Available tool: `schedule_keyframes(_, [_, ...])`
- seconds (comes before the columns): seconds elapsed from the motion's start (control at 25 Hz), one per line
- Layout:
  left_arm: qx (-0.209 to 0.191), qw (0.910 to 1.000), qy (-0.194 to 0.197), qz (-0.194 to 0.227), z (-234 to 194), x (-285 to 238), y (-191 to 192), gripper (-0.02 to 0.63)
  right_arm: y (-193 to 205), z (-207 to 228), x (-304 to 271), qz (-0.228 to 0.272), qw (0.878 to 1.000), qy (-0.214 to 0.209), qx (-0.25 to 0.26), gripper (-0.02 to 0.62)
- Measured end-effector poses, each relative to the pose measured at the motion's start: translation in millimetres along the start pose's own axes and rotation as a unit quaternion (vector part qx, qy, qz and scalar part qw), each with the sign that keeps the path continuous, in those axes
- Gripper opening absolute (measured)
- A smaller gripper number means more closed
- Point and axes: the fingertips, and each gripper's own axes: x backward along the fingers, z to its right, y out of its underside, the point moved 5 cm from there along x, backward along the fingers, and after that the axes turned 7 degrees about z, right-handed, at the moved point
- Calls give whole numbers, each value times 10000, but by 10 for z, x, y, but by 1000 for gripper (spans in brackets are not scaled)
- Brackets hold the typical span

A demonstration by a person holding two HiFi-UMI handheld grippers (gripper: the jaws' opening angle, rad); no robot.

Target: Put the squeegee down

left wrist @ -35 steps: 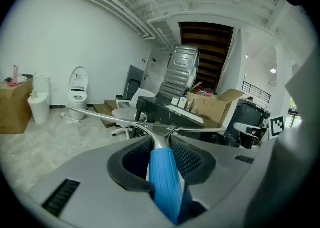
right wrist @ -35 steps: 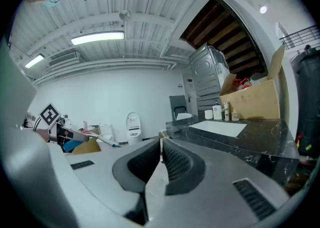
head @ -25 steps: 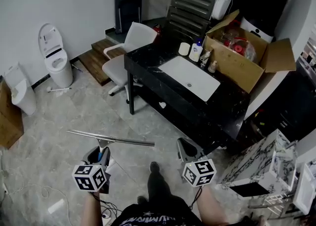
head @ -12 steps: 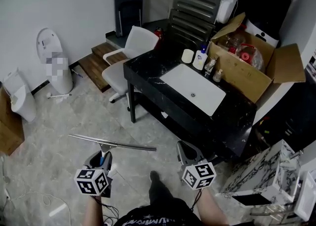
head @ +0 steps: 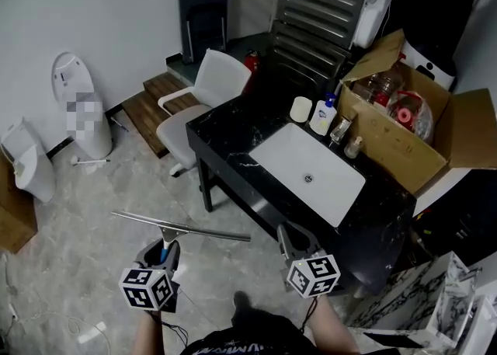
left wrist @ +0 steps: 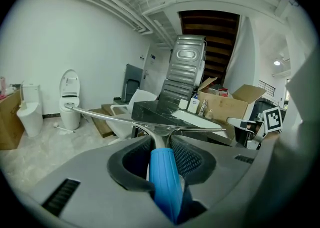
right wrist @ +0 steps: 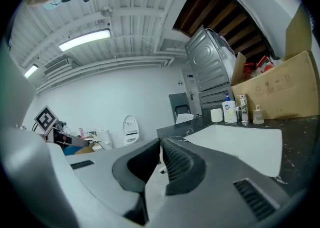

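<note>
My left gripper is shut on the blue handle of a squeegee. Its long metal blade runs crosswise in front of the jaws, above the floor. The right gripper is shut with nothing between its pads; it hangs just short of the black vanity counter. A white rectangular basin is set into that counter.
A white roll, a soap bottle and a tap stand behind the basin. An open cardboard box sits at the counter's right end. A white chair, toilets and a marble-patterned unit stand around.
Both grippers and the squeegee have travelled forward towards the counter, which now lies closer and lower in the head view. The grip on the handle is unchanged.
</note>
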Motion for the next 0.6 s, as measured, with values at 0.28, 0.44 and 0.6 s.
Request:
schedule_keyframes(0.28, [-26,10000,-16,-54,97,-858,-274,138,-69,685,-646,-3,9998,14,-198,52])
schedule_keyframes(0.44, [-33,10000,26,-68,141,-1218,-383,138,-103,960,-903,31,9997,37,-245,52])
schedule_keyframes(0.6, [-87,9999,82,-68,147,-1508,-520,138,-116,1173,-1068,50,9994,121,-326,52])
